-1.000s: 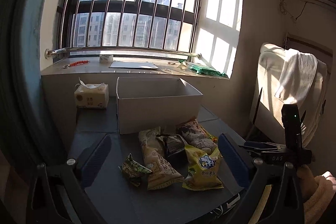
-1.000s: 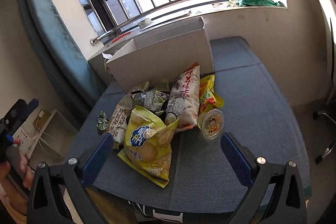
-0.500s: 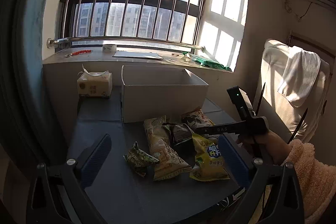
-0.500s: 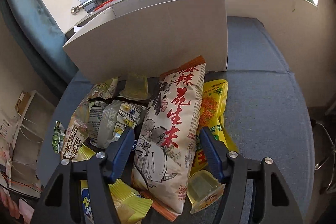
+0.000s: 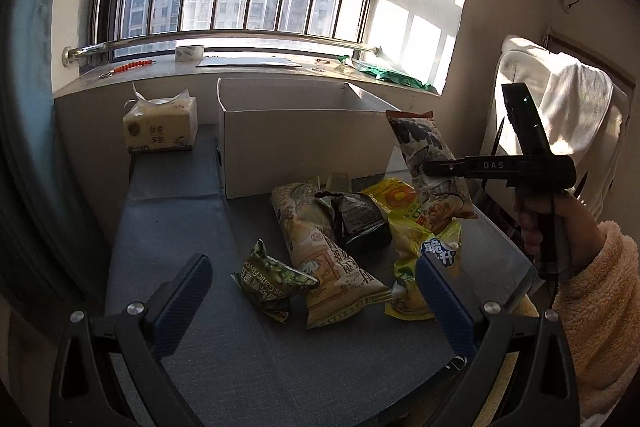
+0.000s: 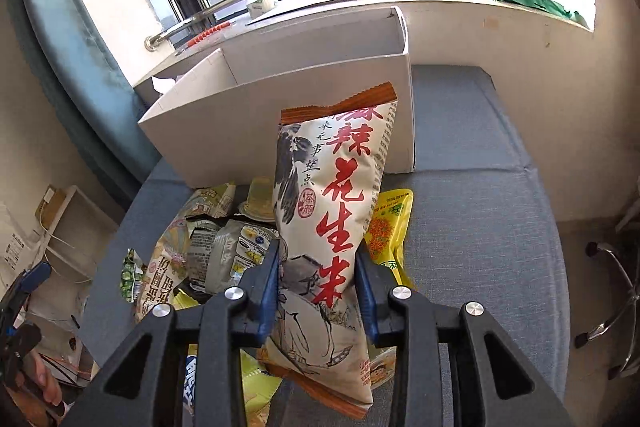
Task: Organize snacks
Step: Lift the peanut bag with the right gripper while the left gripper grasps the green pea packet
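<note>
Right gripper: jaws closing on the peanut bag, blue pads pressed into its lower half on both sides. The grip sits low on the bag, so the long printed body stands nearly upright ahead of the jaws, top seal toward the white box. In the left wrist view the bag looks raised off the pile, though its bottom end may be brushing the yellow chip bag; the angle does not settle it.

Likely reason for the pose: the box stands open-topped on the far side of the blue mat, so a bag held upright can go over the near wall.

Left gripper: fingers spread wide, nothing between them, poised over the near left of the pile, closest to the green pea packet.

On the mat, unsorted: tan long bag, dark packet, orange-yellow pouch, jelly cup.
</note>
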`<state>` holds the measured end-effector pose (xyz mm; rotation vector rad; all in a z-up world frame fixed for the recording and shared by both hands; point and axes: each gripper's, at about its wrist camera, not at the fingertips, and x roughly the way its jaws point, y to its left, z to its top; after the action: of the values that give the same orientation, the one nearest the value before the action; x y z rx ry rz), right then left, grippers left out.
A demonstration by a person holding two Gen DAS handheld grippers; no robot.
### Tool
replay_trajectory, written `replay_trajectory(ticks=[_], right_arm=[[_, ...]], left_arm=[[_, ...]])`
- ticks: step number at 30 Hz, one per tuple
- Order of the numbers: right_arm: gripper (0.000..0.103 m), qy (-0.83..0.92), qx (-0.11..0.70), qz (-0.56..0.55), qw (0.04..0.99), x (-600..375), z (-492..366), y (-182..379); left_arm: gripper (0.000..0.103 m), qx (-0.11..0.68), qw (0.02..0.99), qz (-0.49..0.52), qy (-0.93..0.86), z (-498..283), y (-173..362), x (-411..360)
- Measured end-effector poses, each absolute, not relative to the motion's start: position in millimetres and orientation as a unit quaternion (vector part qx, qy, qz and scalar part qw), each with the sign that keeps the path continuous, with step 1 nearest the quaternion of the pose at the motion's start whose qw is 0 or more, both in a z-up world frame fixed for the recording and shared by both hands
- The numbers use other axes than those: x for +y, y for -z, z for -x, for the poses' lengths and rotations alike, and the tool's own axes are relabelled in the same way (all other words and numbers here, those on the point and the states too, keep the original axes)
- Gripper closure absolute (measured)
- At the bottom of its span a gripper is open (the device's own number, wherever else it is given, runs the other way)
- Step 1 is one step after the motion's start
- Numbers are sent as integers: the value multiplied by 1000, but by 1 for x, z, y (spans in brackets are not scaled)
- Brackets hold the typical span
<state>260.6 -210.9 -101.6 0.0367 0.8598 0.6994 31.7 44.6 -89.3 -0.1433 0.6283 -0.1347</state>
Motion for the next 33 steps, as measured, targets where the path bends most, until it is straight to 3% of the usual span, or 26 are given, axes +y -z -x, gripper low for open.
replay_trajectory(ticks=[7,17,22,24,33], right_arm=[[67,-363,354,-75,858,-255,-219,65],[66,-380,375,-107,839,-265,-181,87],[66,-382,387,-120,830,-266,-179,101],[66,-383,389,-119,829,-266,-177,103],[66,-384,381,-113,833,-261,-178,98]], left_arm=[[0,372,917,51,136,-78,127,70],[0,404,886,-6,228,-112,154,81],[20,421,866,-8,268,-120,160,81],[48,412,868,1,278,-117,155,81],[51,374,905,23,202,-91,127,84]])
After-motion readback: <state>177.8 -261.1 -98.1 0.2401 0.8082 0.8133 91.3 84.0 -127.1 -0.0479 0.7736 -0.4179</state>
